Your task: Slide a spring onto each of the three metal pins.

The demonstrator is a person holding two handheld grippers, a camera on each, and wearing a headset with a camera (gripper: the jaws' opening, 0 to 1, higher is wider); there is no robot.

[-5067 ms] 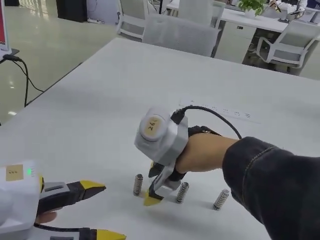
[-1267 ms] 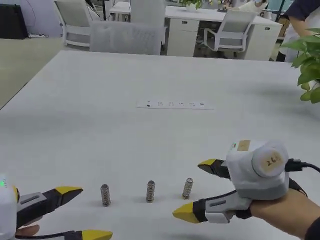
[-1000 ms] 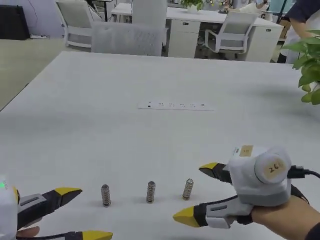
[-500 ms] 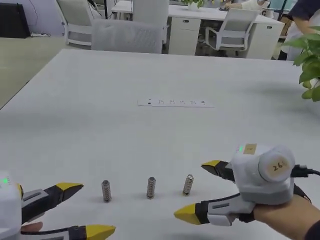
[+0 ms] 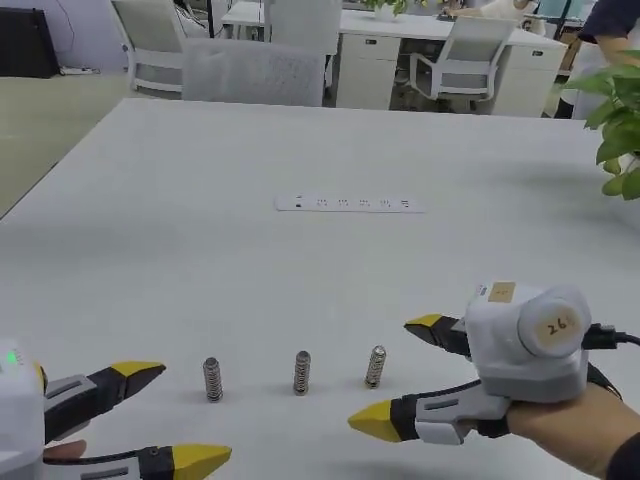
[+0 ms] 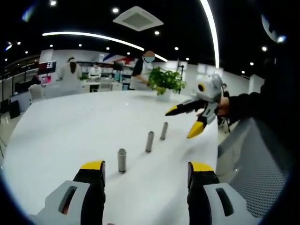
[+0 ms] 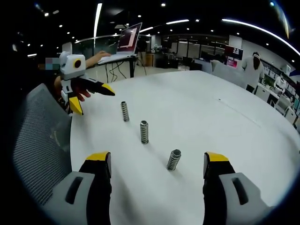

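A row of three springs [image 5: 302, 372] stands upright on the white table [image 5: 300, 270], near its front edge. The left hand-held gripper [image 5: 175, 415] and the right hand-held gripper [image 5: 395, 372] flank the row, both spread wide, grasping nothing.

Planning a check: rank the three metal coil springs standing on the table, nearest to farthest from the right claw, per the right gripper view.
1. Right-end metal coil spring, just ahead of the right claw.
2. Middle metal coil spring, centre of the row.
3. Left-end metal coil spring, over by the left claw.
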